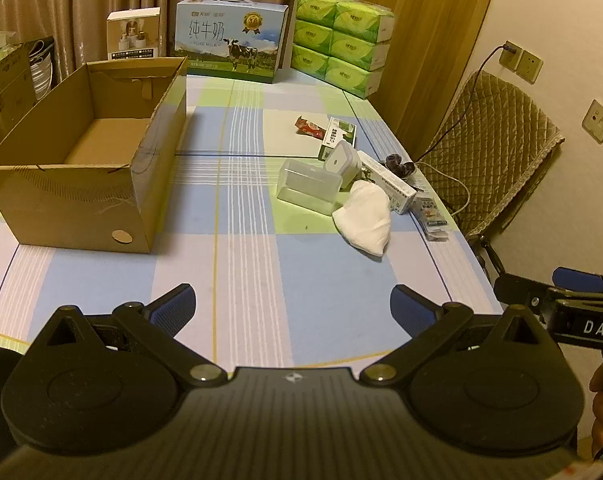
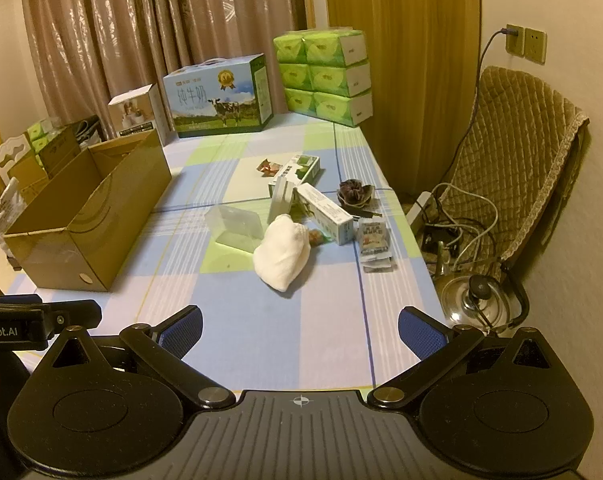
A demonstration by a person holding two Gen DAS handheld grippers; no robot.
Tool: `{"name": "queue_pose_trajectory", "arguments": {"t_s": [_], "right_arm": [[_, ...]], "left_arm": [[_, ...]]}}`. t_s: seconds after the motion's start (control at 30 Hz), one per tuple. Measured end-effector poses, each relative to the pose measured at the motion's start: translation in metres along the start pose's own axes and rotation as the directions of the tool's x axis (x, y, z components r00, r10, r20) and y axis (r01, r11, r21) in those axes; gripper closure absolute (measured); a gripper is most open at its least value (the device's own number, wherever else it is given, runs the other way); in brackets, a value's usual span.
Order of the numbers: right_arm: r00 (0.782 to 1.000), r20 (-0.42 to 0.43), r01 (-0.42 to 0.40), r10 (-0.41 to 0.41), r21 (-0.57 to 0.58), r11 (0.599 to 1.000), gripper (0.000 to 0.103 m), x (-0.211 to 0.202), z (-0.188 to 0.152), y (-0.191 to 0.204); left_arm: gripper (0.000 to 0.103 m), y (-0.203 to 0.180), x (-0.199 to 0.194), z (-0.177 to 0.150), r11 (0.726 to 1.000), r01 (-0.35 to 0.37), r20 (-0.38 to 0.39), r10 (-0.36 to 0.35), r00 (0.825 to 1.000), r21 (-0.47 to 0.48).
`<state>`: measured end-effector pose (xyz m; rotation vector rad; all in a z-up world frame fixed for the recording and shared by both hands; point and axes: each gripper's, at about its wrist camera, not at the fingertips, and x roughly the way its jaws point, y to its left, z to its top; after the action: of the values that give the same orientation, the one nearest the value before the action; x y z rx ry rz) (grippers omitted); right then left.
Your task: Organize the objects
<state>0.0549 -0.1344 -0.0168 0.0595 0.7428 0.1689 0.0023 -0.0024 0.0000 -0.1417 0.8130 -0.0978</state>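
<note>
A table under a blue, green and lilac checked cloth (image 1: 261, 264) fills the room's middle, backed by brown curtains. At its left stands an open cardboard box (image 1: 89, 160), empty as far as the view reaches. Along the far edge sit a milk carton case printed with a cow (image 1: 231, 40) and a stack of green tissue packs (image 1: 341, 46). To the right of the box, well apart from it, lies the clutter to be sorted: a clear plastic container (image 1: 307, 188), a white cloth bundle (image 1: 365, 220) just beside it, a long white-and-green carton (image 2: 325, 212), a dark hair scrunchie (image 2: 355, 194) and small snack packets (image 2: 375, 248) near the right edge. At the near edge, the left gripper (image 1: 293, 308) and the right gripper (image 2: 301, 328) hover above the cloth, jaws spread wide, nothing between them.
</note>
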Motion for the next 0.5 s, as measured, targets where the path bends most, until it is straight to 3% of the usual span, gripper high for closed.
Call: {"name": "queue_pose_trajectory", "arguments": {"t_s": [0.5], "right_arm": [[1.000, -0.001, -0.003, 0.003, -0.003, 1.000, 0.002, -0.0014, 0.0028, -0.0013]], "left_arm": [[0.001, -0.0004, -0.0008, 0.0002, 1.000, 0.002, 0.000, -0.002, 1.000, -0.002]]}}
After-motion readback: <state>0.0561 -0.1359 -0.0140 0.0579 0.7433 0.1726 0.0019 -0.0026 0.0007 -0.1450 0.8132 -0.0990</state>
